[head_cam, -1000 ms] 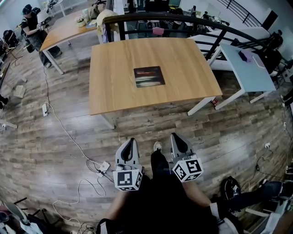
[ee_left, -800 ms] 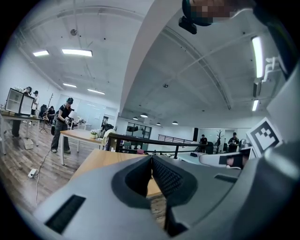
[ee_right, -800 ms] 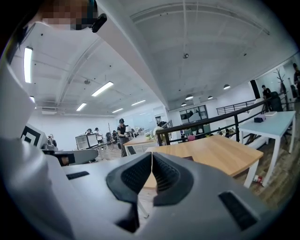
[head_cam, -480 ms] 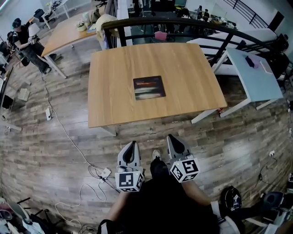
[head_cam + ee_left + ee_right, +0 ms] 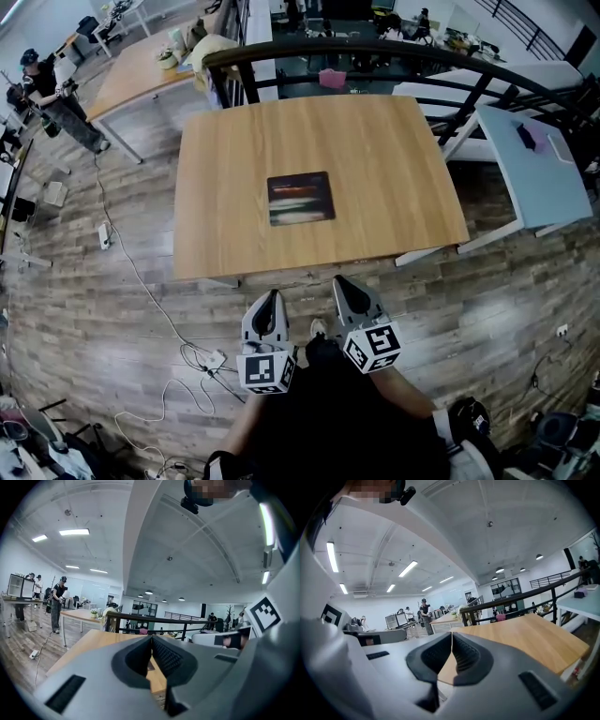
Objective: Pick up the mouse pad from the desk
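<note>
Two claws are held side by side over the grey wood-plank floor (image 5: 112, 309), just short of the near edge of the light wooden rectangular counter (image 5: 375, 159). The left claw (image 5: 272, 294) has its jaws pressed together with nothing between them. The right claw (image 5: 338, 280) is likewise closed and empty. Both point toward the counter. The dark rectangular mouse pad (image 5: 301, 198) lies flat near the middle of the counter, well apart from both claws. A black curved railing (image 5: 375, 49) runs behind the counter's far edge.
</note>
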A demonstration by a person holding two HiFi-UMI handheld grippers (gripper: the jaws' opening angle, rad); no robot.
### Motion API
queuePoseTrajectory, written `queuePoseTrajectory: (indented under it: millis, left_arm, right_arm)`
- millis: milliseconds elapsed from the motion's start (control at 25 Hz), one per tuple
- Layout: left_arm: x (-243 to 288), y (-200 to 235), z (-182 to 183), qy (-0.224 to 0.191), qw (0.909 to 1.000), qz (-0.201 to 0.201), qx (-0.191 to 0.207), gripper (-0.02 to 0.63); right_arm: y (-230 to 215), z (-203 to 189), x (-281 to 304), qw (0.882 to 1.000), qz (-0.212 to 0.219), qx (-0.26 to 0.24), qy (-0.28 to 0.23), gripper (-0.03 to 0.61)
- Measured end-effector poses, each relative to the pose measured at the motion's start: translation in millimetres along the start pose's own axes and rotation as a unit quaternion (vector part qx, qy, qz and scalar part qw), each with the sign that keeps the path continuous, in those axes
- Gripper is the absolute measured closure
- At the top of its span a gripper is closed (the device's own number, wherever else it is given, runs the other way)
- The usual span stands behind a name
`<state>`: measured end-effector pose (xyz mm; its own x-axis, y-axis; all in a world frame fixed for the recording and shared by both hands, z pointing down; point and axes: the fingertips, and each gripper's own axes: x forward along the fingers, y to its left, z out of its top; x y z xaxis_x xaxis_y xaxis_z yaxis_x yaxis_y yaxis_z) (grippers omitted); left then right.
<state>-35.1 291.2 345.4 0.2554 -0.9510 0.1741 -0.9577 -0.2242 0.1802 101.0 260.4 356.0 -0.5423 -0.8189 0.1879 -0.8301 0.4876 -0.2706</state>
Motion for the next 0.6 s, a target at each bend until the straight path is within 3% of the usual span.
queuePoseTrajectory:
  millis: [600]
  left_arm:
    - [68.5,15.6,2.5,0.011,0.9996,0.022,-0.010,0.591]
  right_arm:
    - [-54.6,5.0,58.4,1.000,-0.002,0.009,0.020,0.547]
